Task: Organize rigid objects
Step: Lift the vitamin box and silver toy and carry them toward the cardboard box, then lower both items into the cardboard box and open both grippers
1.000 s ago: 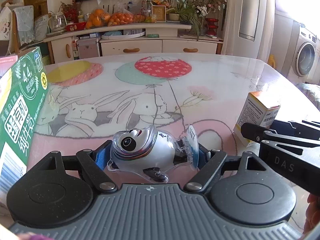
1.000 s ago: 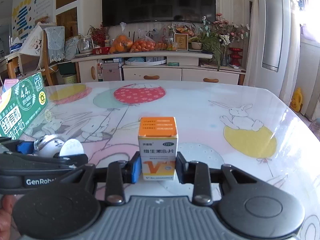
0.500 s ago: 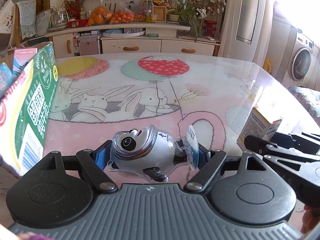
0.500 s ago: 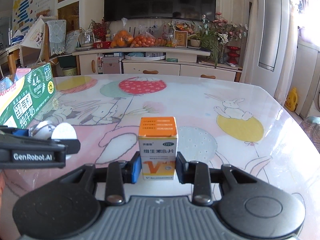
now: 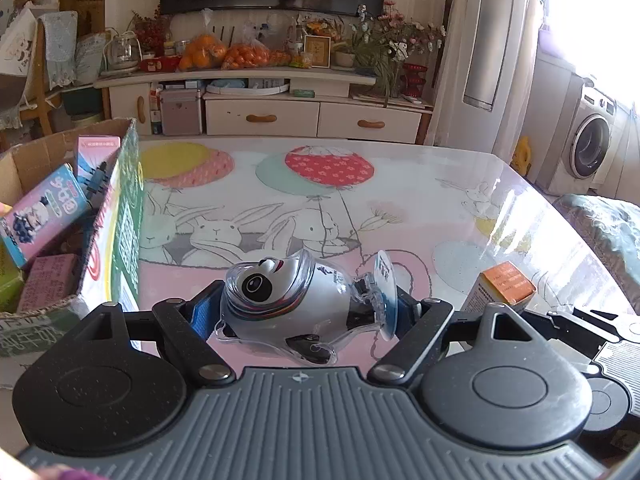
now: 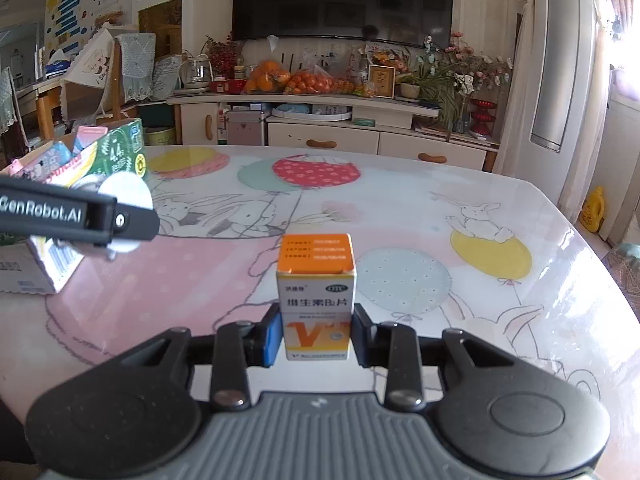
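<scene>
Both tongs are clamped on something. Left gripper (image 5: pixel 304 314) has its blue pads pressed on a panda figurine (image 5: pixel 286 300) in a clear shell, which lies sideways between the fingers, head toward nine o'clock and its round white base toward three o'clock, carried above the pink part of the table (image 5: pixel 440 184). At nine o'clock of it stands an open cardboard box (image 5: pixel 116 216) with small cartons (image 5: pixel 44 212) inside. Right gripper (image 6: pixel 316 338) is closed on the lower half of an upright vitamin box (image 6: pixel 316 300) with an orange top, dead centre between its pads, straight ahead at twelve o'clock. In the right wrist view, the left gripper reaches in at nine o'clock, just beside the cardboard box (image 6: pixel 120 148).
</scene>
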Tool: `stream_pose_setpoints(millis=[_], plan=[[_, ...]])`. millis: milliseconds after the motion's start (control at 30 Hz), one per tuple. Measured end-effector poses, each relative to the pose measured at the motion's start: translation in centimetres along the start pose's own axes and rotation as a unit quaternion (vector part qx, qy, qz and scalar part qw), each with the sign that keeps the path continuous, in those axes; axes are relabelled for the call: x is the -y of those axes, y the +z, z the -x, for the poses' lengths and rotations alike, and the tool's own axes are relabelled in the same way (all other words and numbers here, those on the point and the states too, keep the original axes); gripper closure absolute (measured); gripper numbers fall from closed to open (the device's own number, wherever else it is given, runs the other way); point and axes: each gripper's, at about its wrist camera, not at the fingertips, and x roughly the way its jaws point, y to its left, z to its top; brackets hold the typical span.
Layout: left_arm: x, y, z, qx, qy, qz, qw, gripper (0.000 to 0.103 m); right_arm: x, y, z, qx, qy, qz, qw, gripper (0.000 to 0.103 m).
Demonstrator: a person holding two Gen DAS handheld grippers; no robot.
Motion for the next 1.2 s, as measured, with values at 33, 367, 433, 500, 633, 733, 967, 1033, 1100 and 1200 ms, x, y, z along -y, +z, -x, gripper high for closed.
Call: stream_pose_setpoints(millis=[33,367,433,500,633,733,967,1033,1100,1200], plan=[[-0.1,0.1,0.3,0.003,0.003,-0.002,1.0000,0.002,-0.2,0.0,0.1,-0.001,0.002,0.001,1.000,0.070],[-2.6,1.4,2.8,0.028,0.035,0.002,0.9990,0.002,-2.6,1.6,0.9,-0.002,0.027,0.018,0.999,0.070],[-3.4,1.8,3.3,0.034,0.047,0.004,0.9983,0.002,-3.3,2.1,1.2,0.003,0.032,0.023,0.999,0.070],[-4.2,2.3,3.6,0.040,0.056,0.008,0.9976,0.002,-4.0,2.6,1.4,0.008,0.041,0.025,0.999,0.070],[-5.9,2.9,4.4,0.049,0.076,0.018,0.9957,0.002,-5.3,3.7,1.8,0.020,0.050,0.036,0.998,0.070],[-7.2,3.3,5.0,0.056,0.093,0.023,0.9938,0.002,-6.3,4.5,1.8,0.027,0.057,0.042,0.997,0.070],[-9.8,4.4,5.5,0.062,0.122,0.042,0.9897,0.002,-9.0,7.1,1.5,0.048,0.083,0.053,0.994,0.070],[-11.0,4.9,5.4,0.060,0.128,0.051,0.9886,0.002,-10.0,8.1,1.2,0.055,0.094,0.057,0.992,0.070],[-12.1,5.4,5.2,0.058,0.135,0.064,0.9871,0.002,-11.1,9.1,0.8,0.062,0.108,0.061,0.990,0.070],[-13.8,6.2,4.8,0.056,0.148,0.086,0.9836,0.002,-12.8,10.5,0.1,0.071,0.130,0.068,0.987,0.070]])
